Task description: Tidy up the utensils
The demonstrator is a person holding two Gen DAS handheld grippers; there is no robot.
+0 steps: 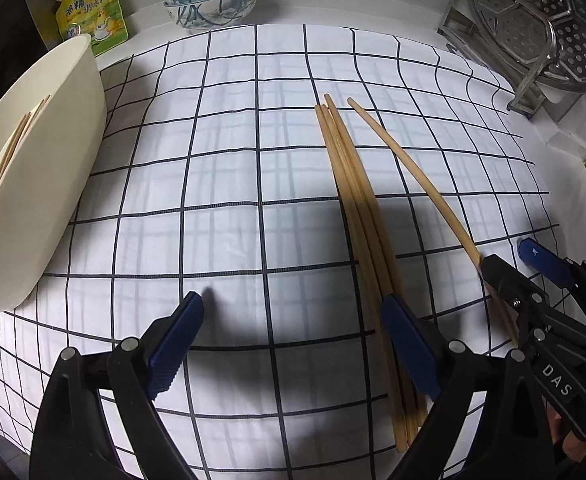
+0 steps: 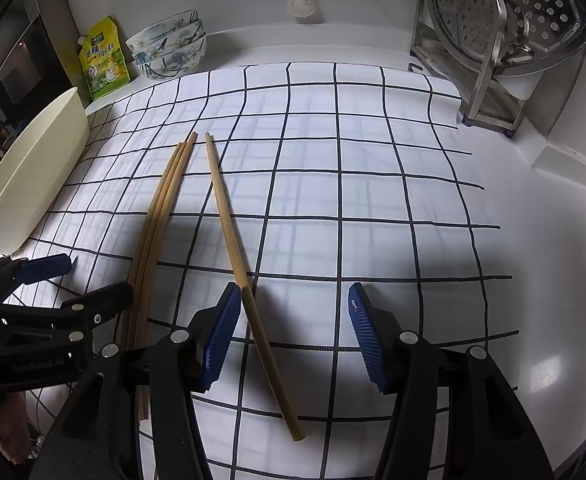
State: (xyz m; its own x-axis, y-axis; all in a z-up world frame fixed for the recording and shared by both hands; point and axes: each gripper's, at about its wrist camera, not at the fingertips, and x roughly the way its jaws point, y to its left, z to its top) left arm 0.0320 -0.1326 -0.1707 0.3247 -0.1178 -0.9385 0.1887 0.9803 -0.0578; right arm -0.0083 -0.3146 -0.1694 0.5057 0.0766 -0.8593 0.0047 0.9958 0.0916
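Three wooden chopsticks (image 1: 353, 200) lie side by side on the checked cloth (image 1: 221, 184). My left gripper (image 1: 293, 302) is open over the cloth, its right finger above their near ends and nothing between the pads. A single chopstick (image 2: 233, 240) lies apart to the right, just inside the left pad of my open right gripper (image 2: 295, 292) and well short of the right pad. The same bundle (image 2: 161, 216) shows in the right wrist view beside my left gripper (image 2: 97, 274). A cream bowl (image 1: 33, 200) at the left holds more chopsticks (image 1: 15, 144).
Stacked floral bowls (image 2: 169, 52) and a yellow packet (image 2: 103, 60) stand at the back left by the wall. A steel rack (image 2: 489, 64) with a perforated steamer plate stands at the back right. The cream bowl (image 2: 33, 176) sits on the cloth's left edge. A hand shows at bottom left.
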